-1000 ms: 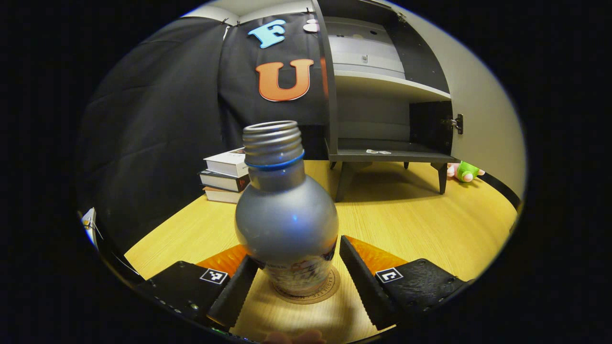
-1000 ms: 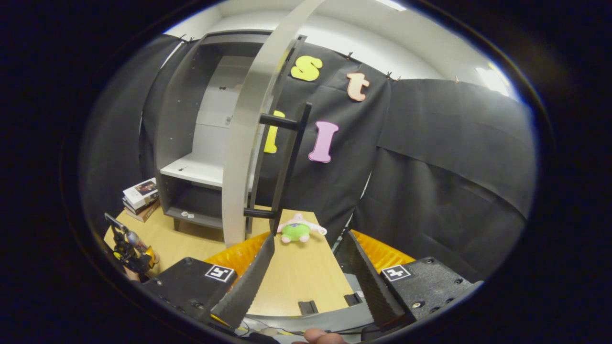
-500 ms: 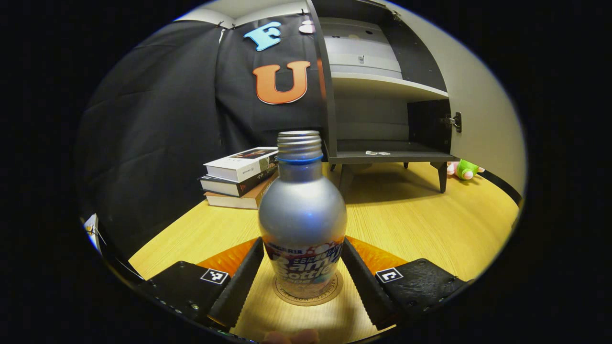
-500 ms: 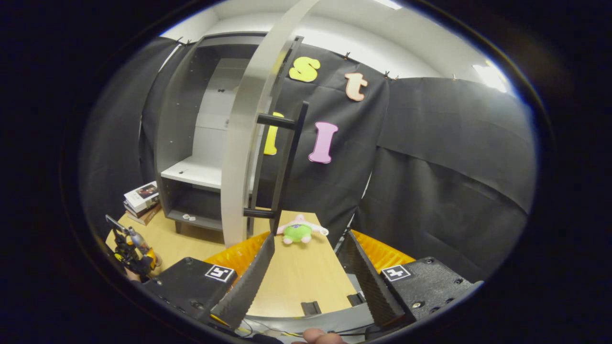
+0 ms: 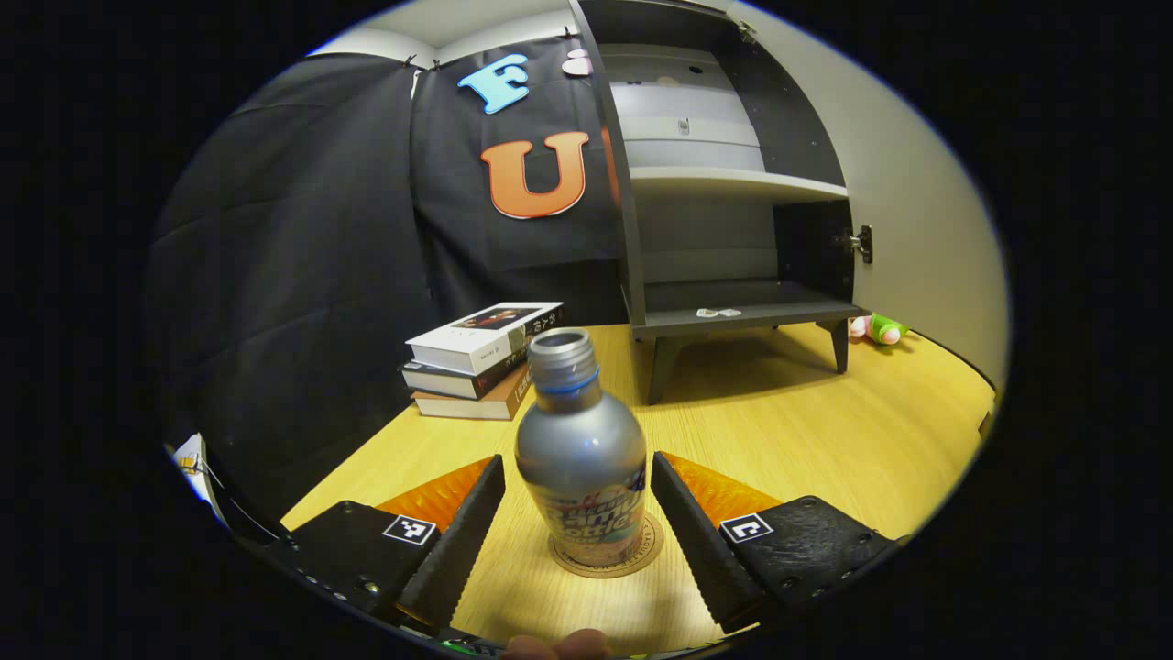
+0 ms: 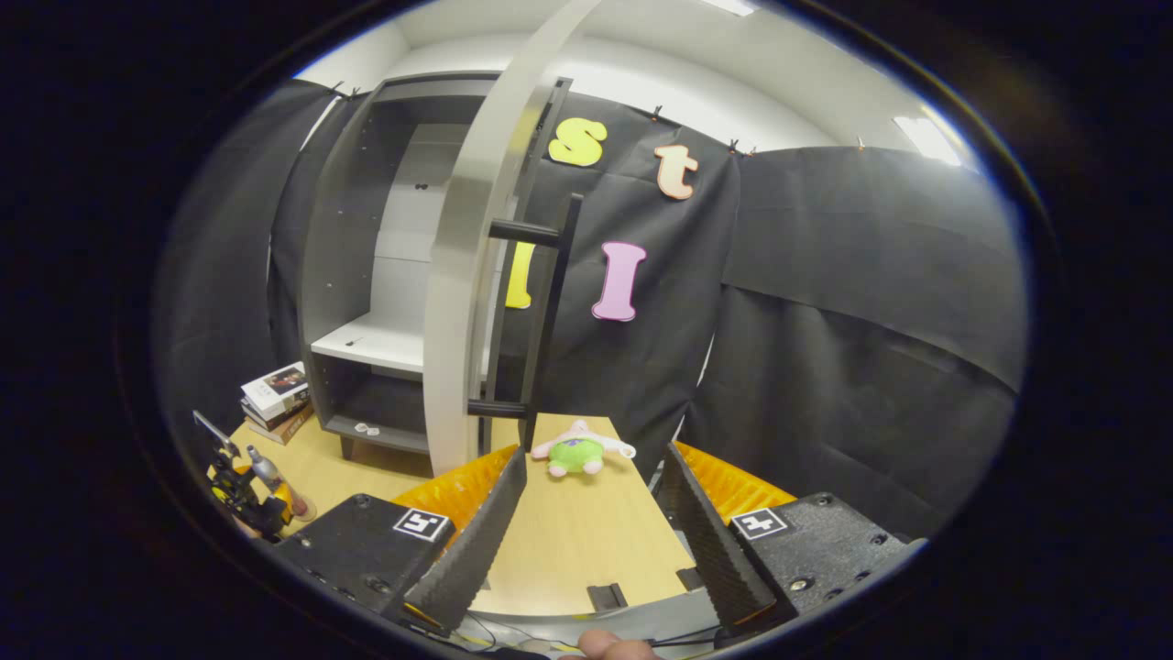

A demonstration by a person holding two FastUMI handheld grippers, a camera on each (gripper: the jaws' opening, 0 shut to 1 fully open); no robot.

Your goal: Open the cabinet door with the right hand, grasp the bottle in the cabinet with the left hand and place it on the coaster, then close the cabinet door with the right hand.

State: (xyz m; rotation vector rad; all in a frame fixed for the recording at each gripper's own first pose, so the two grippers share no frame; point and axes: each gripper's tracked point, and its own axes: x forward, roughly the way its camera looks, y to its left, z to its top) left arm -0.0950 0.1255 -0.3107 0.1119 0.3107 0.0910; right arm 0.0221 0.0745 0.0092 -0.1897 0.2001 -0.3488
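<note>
A silver bottle (image 5: 580, 451) with a blue neck ring stands upright on a round coaster (image 5: 646, 547) on the wooden table. My left gripper (image 5: 577, 527) is open, its fingers on either side of the bottle's base with a gap to each. Behind it the cabinet (image 5: 724, 229) stands with its door (image 6: 472, 266) swung open. In the right gripper view my right gripper (image 6: 591, 527) is open and holds nothing, just short of the door's dark bar handle (image 6: 550, 312). The bottle (image 6: 266, 472) and the left gripper (image 6: 240, 484) appear small at the far left there.
A stack of books (image 5: 476, 357) lies left of the cabinet. A pink and green plush toy (image 6: 577, 449) lies on the table beyond the door, also seen as the plush toy (image 5: 878, 327) by the cabinet's right leg. A small white item (image 5: 718, 313) rests on the bottom shelf.
My left gripper has drawn back from the bottle, which now looks smaller and stands free on the coaster. The right gripper has barely shifted near the door handle.
</note>
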